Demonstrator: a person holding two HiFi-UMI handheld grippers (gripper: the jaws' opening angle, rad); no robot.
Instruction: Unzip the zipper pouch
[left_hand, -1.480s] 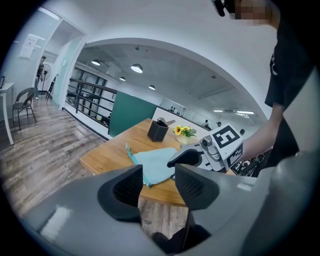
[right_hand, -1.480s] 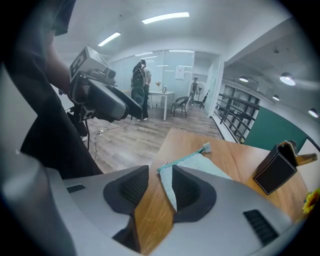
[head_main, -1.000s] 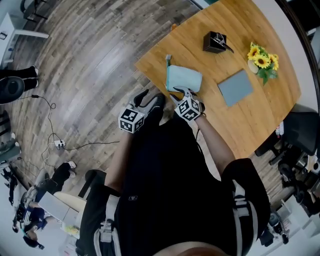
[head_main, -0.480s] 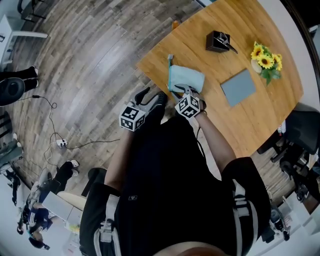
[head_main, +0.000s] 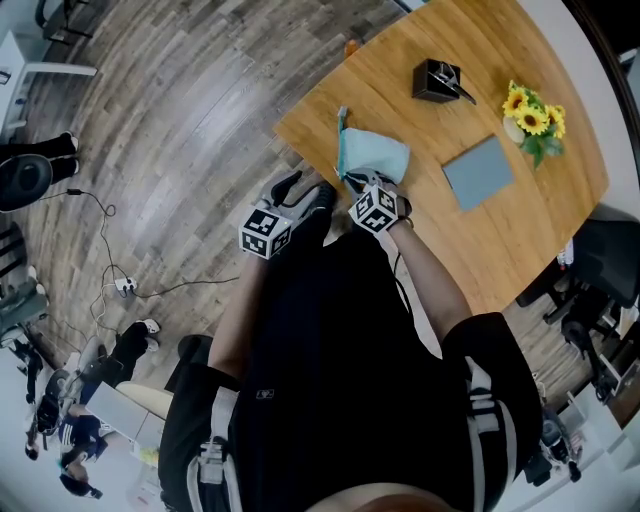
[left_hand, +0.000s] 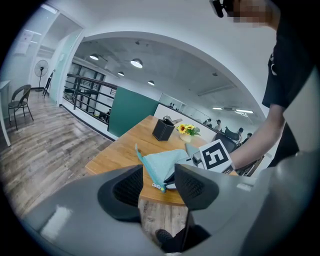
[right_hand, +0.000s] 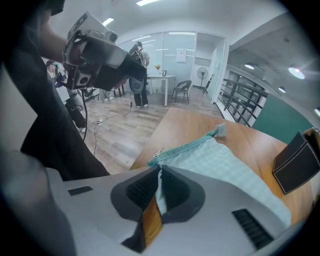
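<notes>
Zipper pouch (head_main: 372, 155): lies at the table's (head_main: 500, 240) near edge, upper middle of the head view, with its teal zipper along the left side.
Right gripper (right_hand: 160, 172): your jaws have just been closing and now pinch the pouch's near corner fabric, just beside the zipper pull (right_hand: 158, 152).
Left gripper (left_hand: 159, 172): your jaws stand apart off the table edge, with the pouch beyond them.
Markings: black-and-white square code on the right gripper's cube (left_hand: 216, 156).
</notes>
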